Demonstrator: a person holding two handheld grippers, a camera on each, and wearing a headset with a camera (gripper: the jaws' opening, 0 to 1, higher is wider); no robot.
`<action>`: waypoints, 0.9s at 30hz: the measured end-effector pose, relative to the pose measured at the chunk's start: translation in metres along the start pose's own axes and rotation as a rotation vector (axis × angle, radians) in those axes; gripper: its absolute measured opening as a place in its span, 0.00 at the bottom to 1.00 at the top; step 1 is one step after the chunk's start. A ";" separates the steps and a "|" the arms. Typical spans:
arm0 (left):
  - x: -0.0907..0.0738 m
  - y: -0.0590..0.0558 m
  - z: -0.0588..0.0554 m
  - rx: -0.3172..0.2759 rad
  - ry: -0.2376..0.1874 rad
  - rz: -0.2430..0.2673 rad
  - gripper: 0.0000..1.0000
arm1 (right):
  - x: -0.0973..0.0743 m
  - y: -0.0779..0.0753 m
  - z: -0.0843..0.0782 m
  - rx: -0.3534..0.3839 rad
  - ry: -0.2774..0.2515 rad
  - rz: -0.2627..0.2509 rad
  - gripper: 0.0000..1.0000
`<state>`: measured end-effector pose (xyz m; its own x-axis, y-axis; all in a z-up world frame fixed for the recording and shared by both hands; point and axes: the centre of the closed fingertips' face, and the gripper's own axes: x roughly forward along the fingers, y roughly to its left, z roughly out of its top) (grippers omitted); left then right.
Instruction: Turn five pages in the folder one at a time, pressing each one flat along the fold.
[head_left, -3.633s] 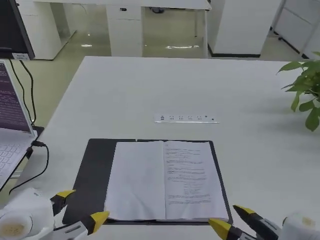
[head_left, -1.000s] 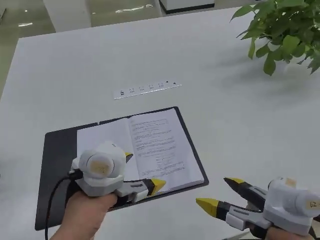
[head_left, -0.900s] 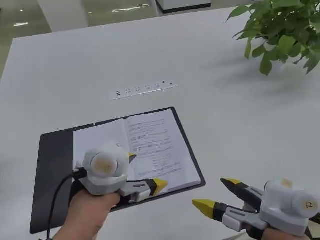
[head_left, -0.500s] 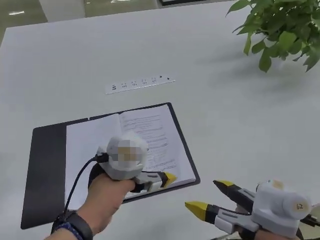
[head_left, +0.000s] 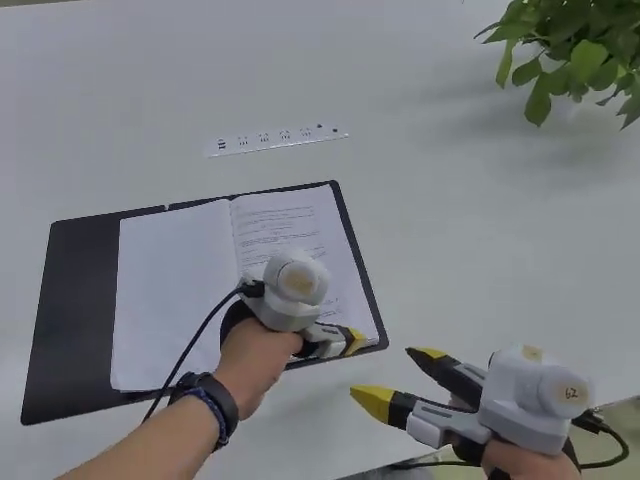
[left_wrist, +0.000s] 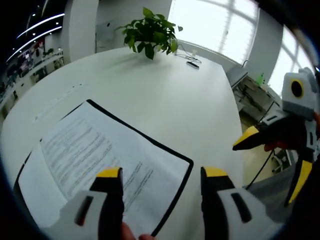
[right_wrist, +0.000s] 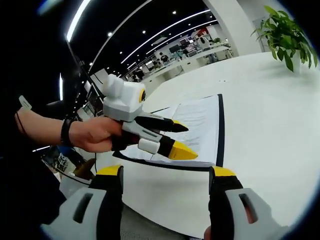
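A black folder lies open on the white table, with a blank left page and a printed right page. My left gripper reaches across to the folder's near right corner. In the left gripper view it is open, one jaw over the printed page and the other over bare table beyond the corner. My right gripper hangs open off the folder, near the table's front edge, and holds nothing. The right gripper view shows the left gripper over the folder.
A power strip is set into the table beyond the folder. A potted plant stands at the far right. The left gripper's cable trails over the pages. The table's front edge lies just under the right gripper.
The left gripper has moved right across the folder, from over the fold to the near right corner. The right gripper has held its place near the front edge. The head view has shifted.
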<state>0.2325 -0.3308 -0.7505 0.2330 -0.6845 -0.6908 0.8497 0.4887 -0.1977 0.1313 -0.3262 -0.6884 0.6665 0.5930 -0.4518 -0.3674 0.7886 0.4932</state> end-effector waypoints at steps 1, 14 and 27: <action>0.004 0.002 0.000 -0.009 -0.001 0.011 0.63 | 0.001 0.000 -0.001 0.001 0.003 0.002 0.68; 0.022 0.016 -0.021 0.084 0.066 0.129 0.63 | -0.001 -0.005 -0.006 0.028 0.021 -0.003 0.68; 0.019 0.020 -0.022 0.108 0.019 0.116 0.60 | 0.005 -0.004 -0.005 0.070 -0.010 0.000 0.65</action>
<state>0.2439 -0.3224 -0.7832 0.3245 -0.6157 -0.7180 0.8637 0.5023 -0.0404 0.1323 -0.3256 -0.6961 0.6729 0.5911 -0.4447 -0.3214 0.7751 0.5440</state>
